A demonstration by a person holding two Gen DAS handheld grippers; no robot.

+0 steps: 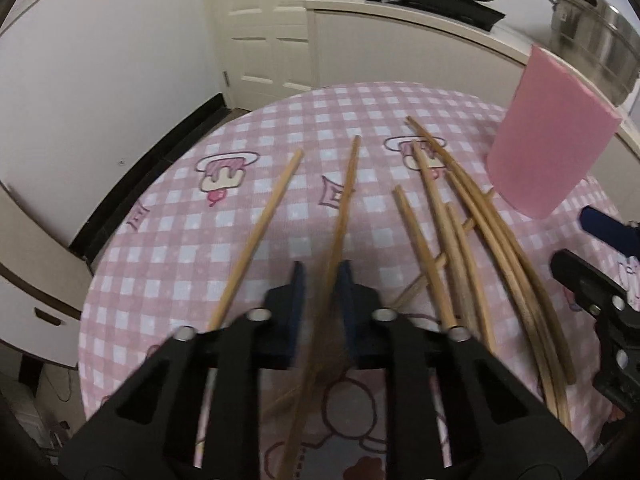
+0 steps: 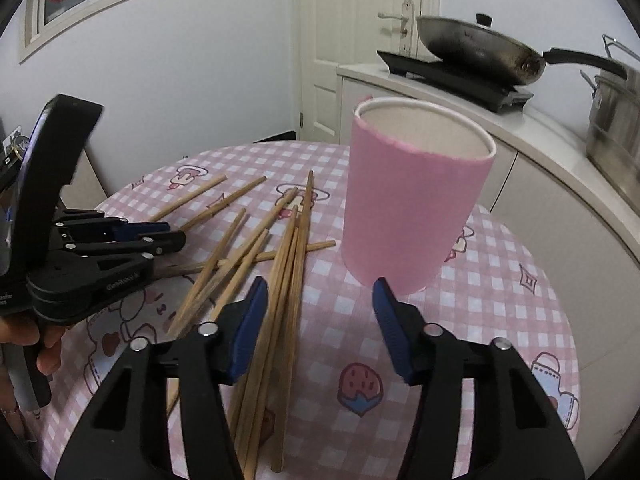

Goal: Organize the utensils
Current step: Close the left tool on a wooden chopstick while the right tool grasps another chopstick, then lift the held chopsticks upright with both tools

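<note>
Now, left wrist view: left gripper closed on one chopstick lying on the checked tablecloth; best lifted level. Right wrist view: right gripper half open, holding nothing, beside the chopstick bundle; pink cup upright just ahead.

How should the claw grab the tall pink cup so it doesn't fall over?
Grip the pink cup around its middle, coming level from the near side where the right claw waits, one finger on each curved side. It stands upright, tall and narrow at the base, so a high pinch would probably tip it. Keep clear of the chopsticks beside it.
</note>
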